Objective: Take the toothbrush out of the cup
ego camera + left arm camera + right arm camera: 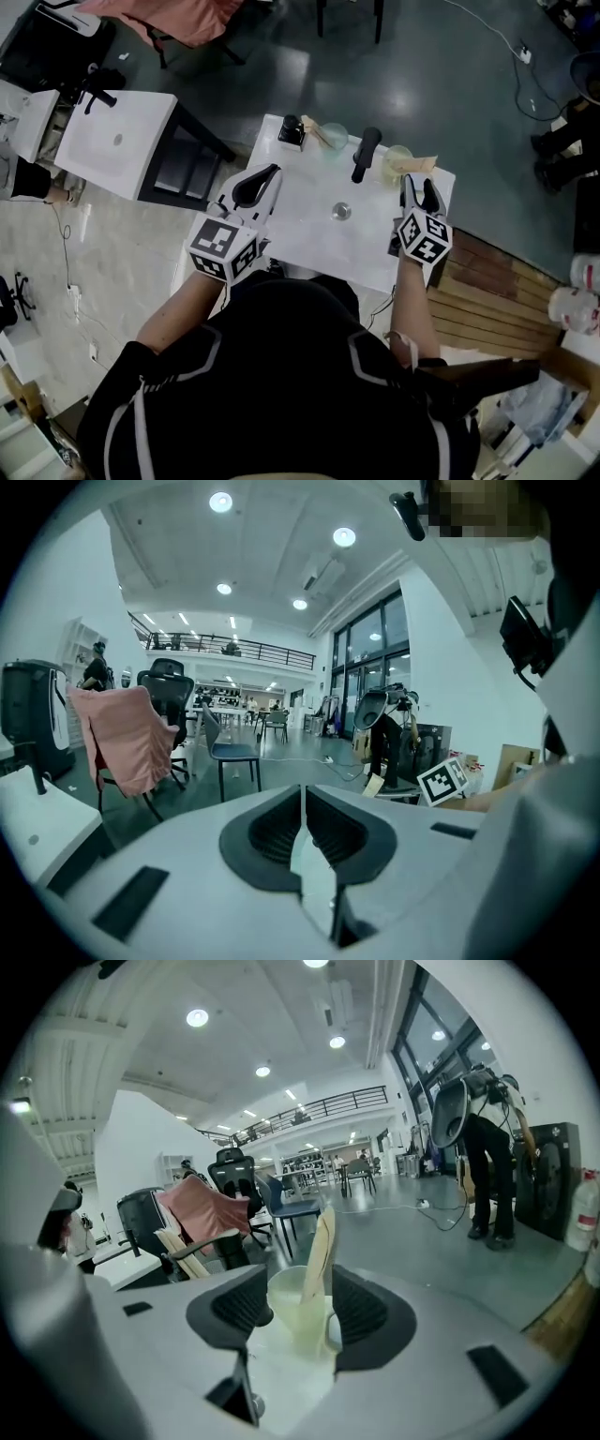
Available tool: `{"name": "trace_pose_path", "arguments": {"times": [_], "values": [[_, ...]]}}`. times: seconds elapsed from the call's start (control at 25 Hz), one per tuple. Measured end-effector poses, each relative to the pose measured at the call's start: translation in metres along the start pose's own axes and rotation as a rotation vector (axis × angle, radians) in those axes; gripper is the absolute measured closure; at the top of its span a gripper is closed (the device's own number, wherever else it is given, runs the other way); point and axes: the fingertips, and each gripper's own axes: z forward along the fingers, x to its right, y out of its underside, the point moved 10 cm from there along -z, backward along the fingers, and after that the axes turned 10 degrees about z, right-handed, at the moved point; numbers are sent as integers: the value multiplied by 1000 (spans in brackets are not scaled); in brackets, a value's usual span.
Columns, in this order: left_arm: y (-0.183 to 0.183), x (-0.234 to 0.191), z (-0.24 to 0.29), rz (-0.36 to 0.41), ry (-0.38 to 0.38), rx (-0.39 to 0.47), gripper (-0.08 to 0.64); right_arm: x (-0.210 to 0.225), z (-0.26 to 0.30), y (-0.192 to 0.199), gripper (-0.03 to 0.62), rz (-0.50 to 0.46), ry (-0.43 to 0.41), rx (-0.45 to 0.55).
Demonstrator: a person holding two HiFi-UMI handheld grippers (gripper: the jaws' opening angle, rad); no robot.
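Toothbrush (324,1251) stands tilted in a pale cup (281,1302) at the far right corner of the white counter (309,234), just right of the black tap (365,153). Its tan handle sticks well above the rim. The right gripper (298,1288) points at that cup with its jaws spread wide. The cup and handle show in the gap between them, but the pads press on neither. The left gripper (302,799) hovers over the near left edge of the counter with its jaws together on nothing. The handle looks slim, flat and stiff, probably wood or bamboo, so it should weigh very little and not bend. Its smooth, narrow faces could twist or slide in a loose pinch. The best hold seems to be on the bare stretch of handle above the rim, flat sides against the pads, then a straight lift. The cup also looks light and may tip or drag along if the brush catches its wall.
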Motion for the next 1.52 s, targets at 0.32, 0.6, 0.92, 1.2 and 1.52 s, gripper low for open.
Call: {"name": "trace_pose_path", "arguments": {"times": [0.32, 0.6, 0.92, 1.2, 1.52], "values": [[15, 15, -19, -18, -116, -52, 555, 12, 45, 10, 374, 17, -32, -21], [16, 21, -36, -18, -197, -34, 555, 13, 62, 14, 437, 9, -22, -17], [18, 23, -41, -30, -210, -39, 555, 14, 68, 7, 537, 1, 5, -6], [12, 14, -43, -32, -201, -22, 555, 3, 63, -7, 552, -4, -15, 22], [-8, -11, -34, -4, -94, 75, 555, -23, 22, -55, 554, -37, 3, 126]]}}
